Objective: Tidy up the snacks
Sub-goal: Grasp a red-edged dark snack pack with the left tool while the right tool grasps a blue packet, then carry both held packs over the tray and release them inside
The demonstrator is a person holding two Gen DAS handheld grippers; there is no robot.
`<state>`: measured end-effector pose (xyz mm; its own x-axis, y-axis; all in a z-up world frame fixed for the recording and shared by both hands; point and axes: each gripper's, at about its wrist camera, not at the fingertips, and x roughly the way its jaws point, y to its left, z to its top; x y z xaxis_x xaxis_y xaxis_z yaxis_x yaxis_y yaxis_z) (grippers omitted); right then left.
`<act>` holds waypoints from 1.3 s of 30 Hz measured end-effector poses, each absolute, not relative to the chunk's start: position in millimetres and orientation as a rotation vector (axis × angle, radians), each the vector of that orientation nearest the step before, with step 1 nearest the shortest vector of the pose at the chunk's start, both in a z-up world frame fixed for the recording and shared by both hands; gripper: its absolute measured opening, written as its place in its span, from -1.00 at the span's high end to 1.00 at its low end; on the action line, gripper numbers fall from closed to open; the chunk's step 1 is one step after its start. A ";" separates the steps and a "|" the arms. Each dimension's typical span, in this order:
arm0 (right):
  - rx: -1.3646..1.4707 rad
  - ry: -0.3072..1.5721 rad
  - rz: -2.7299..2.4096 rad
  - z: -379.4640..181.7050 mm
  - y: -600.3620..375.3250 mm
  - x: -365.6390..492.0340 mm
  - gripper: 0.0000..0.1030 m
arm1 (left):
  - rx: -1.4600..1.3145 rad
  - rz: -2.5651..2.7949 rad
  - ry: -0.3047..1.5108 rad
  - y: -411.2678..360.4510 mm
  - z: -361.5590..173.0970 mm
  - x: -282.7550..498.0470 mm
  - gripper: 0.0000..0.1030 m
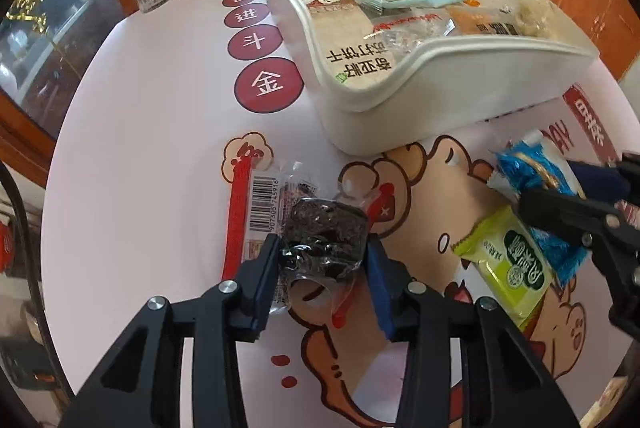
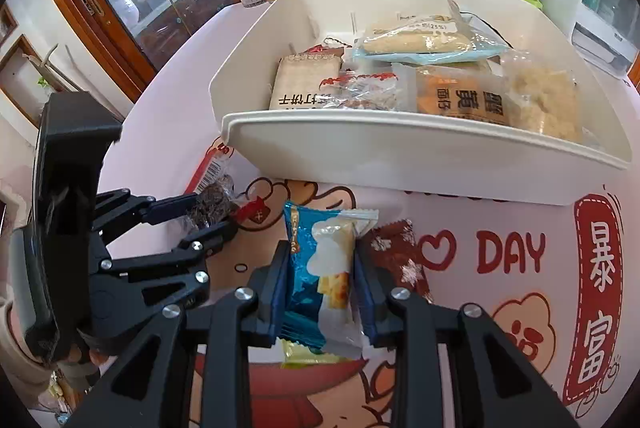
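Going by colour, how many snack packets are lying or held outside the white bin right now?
Blue: 1, the blue packet, held in the right gripper
Dark, clear wrap: 1, the dark snack, between the fingers of the left gripper
Green: 1, the green packet, on the table
Brown: 1, the brown packet, on the table
Total: 4
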<state>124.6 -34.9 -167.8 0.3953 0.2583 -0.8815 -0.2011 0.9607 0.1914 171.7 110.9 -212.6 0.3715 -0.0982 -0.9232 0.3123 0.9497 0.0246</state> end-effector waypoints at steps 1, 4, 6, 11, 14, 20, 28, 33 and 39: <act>0.051 1.125 0.292 -167.5 -35.1 123.5 0.42 | 0.204 -0.265 1.162 111.5 -212.4 171.5 0.24; 0.038 1.113 0.300 -165.7 -36.9 119.9 0.42 | 0.203 -0.252 1.155 113.1 -212.3 170.1 0.25; 0.039 1.105 0.304 -163.1 -39.5 118.2 0.42 | 0.193 -0.242 1.154 116.1 -212.4 169.6 0.25; 0.038 1.080 0.318 -155.3 -49.2 109.1 0.42 | 0.172 -0.228 1.122 116.7 -201.5 154.2 0.25; 0.029 1.072 0.328 -151.2 -55.2 101.8 0.42 | 0.159 -0.222 1.093 115.5 -188.3 144.9 0.25; 0.033 1.039 0.348 -136.1 -70.8 86.5 0.42 | 0.109 -0.207 1.021 114.6 -150.5 120.5 0.25; 0.041 0.980 0.378 -104.1 -97.4 74.4 0.42 | 0.077 -0.239 0.878 84.8 -73.7 103.3 0.25; 0.062 0.905 0.392 -62.2 -117.4 79.6 0.42 | 0.084 -0.263 0.799 58.1 -22.8 117.8 0.24; 0.040 0.787 0.354 -3.7 -135.5 108.6 0.42 | 0.134 -0.269 0.733 21.9 21.7 161.7 0.24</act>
<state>108.6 -135.5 -3.7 0.6502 0.3264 -0.6861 -0.2970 0.9404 0.1658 161.7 21.9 21.7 0.7108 -0.1949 -0.6758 0.2881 0.9572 0.0270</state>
